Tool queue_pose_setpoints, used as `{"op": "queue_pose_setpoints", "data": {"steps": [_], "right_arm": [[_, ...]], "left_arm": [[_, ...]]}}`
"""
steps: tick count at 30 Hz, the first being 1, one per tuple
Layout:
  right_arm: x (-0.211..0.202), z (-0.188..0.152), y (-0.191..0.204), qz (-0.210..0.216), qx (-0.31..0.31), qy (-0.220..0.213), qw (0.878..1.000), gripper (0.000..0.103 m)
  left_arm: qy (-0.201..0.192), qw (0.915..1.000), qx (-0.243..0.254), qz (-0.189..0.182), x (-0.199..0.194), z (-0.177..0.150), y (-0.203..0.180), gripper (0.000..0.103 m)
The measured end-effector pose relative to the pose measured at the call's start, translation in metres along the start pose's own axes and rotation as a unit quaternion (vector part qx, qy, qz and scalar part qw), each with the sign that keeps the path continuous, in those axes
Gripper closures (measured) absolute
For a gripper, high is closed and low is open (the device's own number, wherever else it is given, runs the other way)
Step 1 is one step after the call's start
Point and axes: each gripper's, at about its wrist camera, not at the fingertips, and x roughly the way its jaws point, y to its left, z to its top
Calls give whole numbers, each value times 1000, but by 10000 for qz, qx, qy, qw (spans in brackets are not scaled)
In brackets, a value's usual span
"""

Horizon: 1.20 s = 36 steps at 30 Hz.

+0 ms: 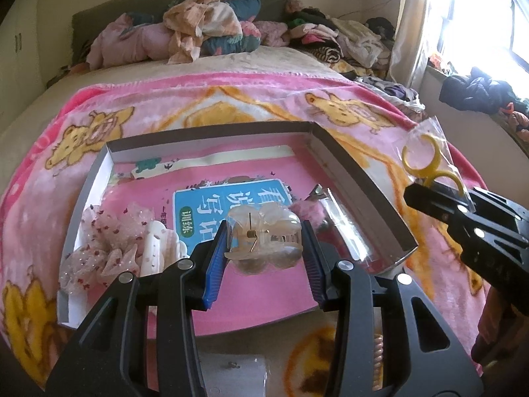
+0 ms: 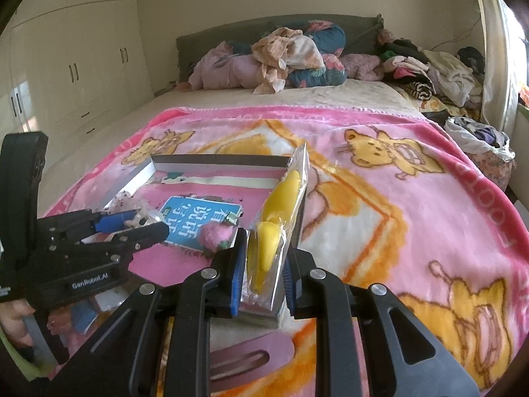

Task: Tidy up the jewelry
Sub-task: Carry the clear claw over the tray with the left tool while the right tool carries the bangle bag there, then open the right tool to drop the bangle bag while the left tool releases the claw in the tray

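Two pairs of tongs are seen over a shallow box laid on a pink blanket on the bed. The left tongs are clamped on a clear hair claw, which is held above the near part of the box. In the right wrist view the right tongs are clamped on a clear packet with a yellow clip inside, just at the box's right wall.

Only in the left wrist view are a sheer pink scrunchie and a white clip shown, touching each other in the near left corner of the box; the yellow clip's two loops are also made out there, held up at the right. A fuzzy pink piece is seen whole only in the right wrist view, lying on the blue label of the box floor. A pink flat clip on the blanket under the right tongs and white cupboards at the far left are shown in that view alone. A hand is seen on the left tongs' grip.
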Motion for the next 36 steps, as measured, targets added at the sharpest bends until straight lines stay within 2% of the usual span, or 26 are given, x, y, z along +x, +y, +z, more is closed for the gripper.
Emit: {"op": "queue_pose_setpoints", "data": {"steps": [15,27,31,36], "right_arm": [[46,6,9,114,-227,466,9986,83],[54,-7,12,-1,-225,570,9981,80],[46,-9,8,-23,-159,462,9988,63],[32,-9,1,-46,-46,310,9995,58]], "left_arm": [[158,9998,-95,58,10,-8,12,69],[220,9996,-140,69,13,-14,17,69],[218,9996,-132,81,13,-14,16,69],[211,9997,-125,74,13,-14,16,69]]}}
